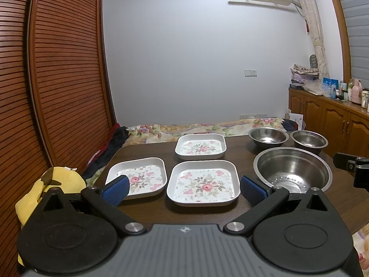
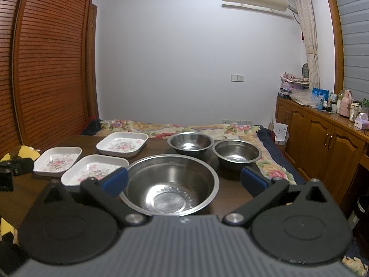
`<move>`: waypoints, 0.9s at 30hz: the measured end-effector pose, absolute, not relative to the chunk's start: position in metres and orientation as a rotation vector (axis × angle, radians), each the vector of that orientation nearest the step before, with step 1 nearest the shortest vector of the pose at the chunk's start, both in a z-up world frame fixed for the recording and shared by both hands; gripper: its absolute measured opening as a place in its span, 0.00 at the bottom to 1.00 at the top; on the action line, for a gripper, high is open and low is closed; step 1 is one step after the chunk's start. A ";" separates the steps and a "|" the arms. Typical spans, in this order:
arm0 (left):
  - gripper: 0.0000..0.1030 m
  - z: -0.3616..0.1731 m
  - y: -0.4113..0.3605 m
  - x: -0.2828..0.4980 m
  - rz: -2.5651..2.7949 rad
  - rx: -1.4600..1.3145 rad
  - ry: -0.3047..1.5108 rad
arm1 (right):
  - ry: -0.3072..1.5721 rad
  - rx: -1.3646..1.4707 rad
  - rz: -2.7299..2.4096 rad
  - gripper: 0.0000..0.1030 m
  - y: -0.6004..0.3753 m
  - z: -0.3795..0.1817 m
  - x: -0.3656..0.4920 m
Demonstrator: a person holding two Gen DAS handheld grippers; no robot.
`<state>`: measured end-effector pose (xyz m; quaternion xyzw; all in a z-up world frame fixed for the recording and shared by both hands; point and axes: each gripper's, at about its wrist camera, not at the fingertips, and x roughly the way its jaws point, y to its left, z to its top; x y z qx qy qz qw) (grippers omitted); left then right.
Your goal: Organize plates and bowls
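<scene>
Both claws hang spread wide and hold nothing. Our left claw [image 1: 184,188] hovers over the near edge of the dark brown wooden counter [image 1: 147,210], its blue ribbed pads [image 1: 115,190] flanking the nearest white square plate with a pink flower pattern [image 1: 202,183], which lies between them but untouched. Our right claw [image 2: 184,181] hovers just above the large round stainless-steel bowl with a dimpled bottom [image 2: 169,184], one blue pad on either side of its rim, apart from the metal as far as we can tell.

We take that large steel bowl as our landmark. Just to its left lies the nearest flowered plate, and further left of that sits a second white square flowered plate [image 1: 138,176], partly hidden behind the left claw's pad. Behind the nearest plate, to the bowl's far left, rests a third white square flowered plate [image 1: 200,146]. None of the three plates is stacked; each lies flat on the counter. Directly behind the large bowl stands a medium round steel bowl [image 1: 267,136], and to the bowl's far right stands a small round steel bowl [image 1: 308,140], close beside the medium one. All three bowls stand upright and separate.

Beyond the counter lies a bed with a floral cover [image 2: 161,129].
</scene>
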<state>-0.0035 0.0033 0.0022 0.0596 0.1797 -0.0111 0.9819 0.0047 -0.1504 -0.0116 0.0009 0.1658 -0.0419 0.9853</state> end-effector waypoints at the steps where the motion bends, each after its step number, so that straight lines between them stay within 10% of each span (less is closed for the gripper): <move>1: 1.00 0.002 0.003 -0.004 -0.022 0.120 0.362 | 0.333 0.002 -0.084 1.00 -0.151 -0.012 0.005; 27: 1.00 -0.008 0.016 0.008 -0.009 0.123 0.403 | 0.341 -0.020 -0.022 1.00 -0.135 -0.012 0.018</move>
